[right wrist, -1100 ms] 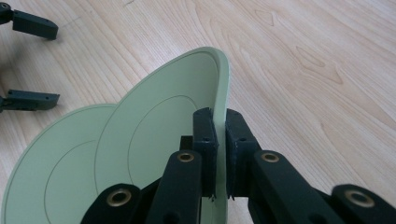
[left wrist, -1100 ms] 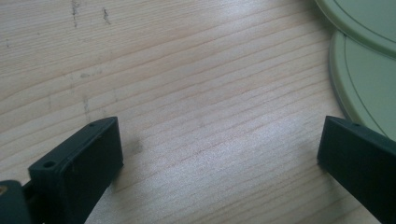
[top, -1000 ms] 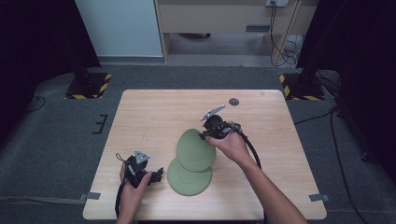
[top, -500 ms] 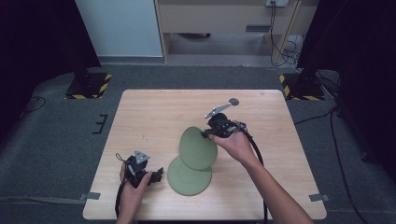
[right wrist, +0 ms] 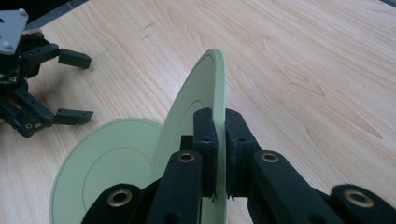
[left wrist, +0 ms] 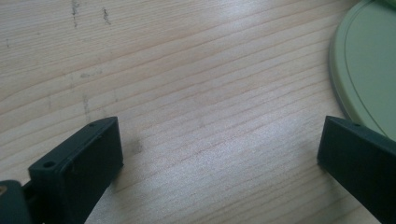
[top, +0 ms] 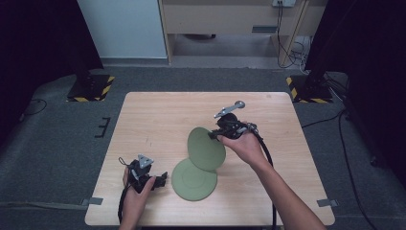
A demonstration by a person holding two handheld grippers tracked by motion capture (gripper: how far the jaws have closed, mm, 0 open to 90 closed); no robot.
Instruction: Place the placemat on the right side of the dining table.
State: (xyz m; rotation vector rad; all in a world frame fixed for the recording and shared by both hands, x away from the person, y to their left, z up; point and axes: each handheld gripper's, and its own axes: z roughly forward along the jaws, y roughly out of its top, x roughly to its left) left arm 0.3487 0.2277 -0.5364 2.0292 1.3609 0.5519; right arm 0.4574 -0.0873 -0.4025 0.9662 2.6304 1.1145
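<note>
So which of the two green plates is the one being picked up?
On the wooden table, find the right gripper near the middle. It is clamped on the rim of a green plate that stands tilted on edge. The other plate lies flat in front of it, untouched.

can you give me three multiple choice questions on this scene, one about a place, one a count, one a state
1. Where does the flat plate lie?
A. on the table beside the left gripper
B. on the floor
C. on a shelf

2. How many green plates are there?
A. one
B. two
C. four

3. How is the right gripper?
A. wide open over bare wood
B. shut on a cup
C. shut on the rim of the raised plate

Answers: 1 A, the high view shows it on the wood by that gripper; 2 B, one lies flat and one is raised; 3 C, its fingers pinch the rim.
</note>
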